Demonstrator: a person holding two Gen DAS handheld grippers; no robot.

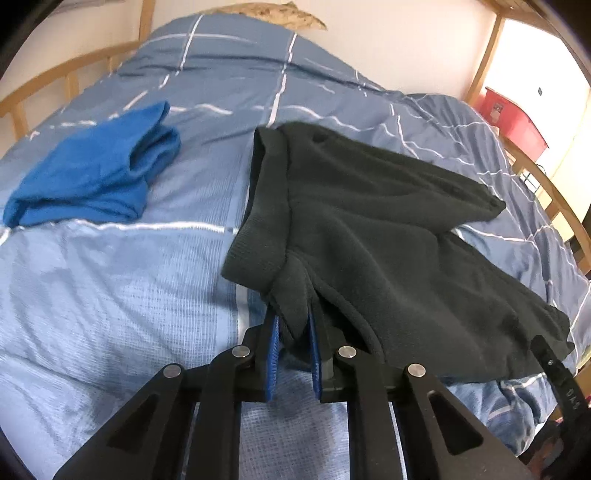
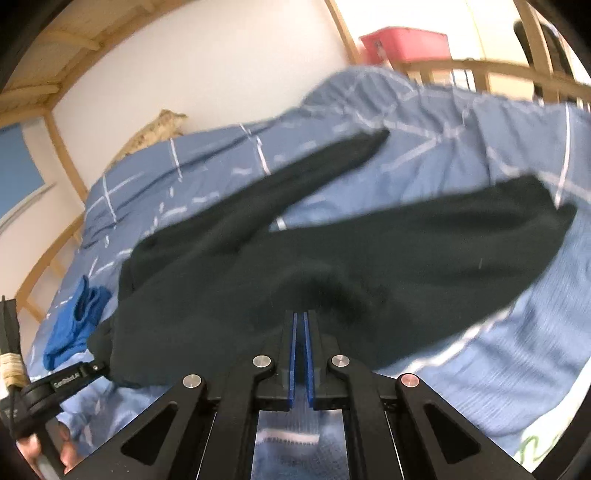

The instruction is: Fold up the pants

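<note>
Black pants (image 1: 388,229) lie spread on the blue bed cover (image 1: 129,288), waistband to the left. My left gripper (image 1: 293,325) is shut on a bunched fold at the near waistband corner, held between its blue pads (image 1: 274,350). In the right wrist view the pants (image 2: 332,266) fan out into two legs, one (image 2: 332,166) reaching up and one (image 2: 517,221) to the right. My right gripper (image 2: 300,315) is shut, its pads almost touching, pinching the near edge of the cloth. The tip of the left gripper (image 2: 92,369) shows at the pants' left corner.
A folded blue garment (image 1: 92,177) lies on the bed to the left of the pants. Wooden bed rails (image 1: 22,96) run along both sides. A red box (image 1: 517,118) stands beyond the right rail. A beige patterned item (image 1: 273,14) lies at the far end. A hand (image 2: 37,454) shows bottom left.
</note>
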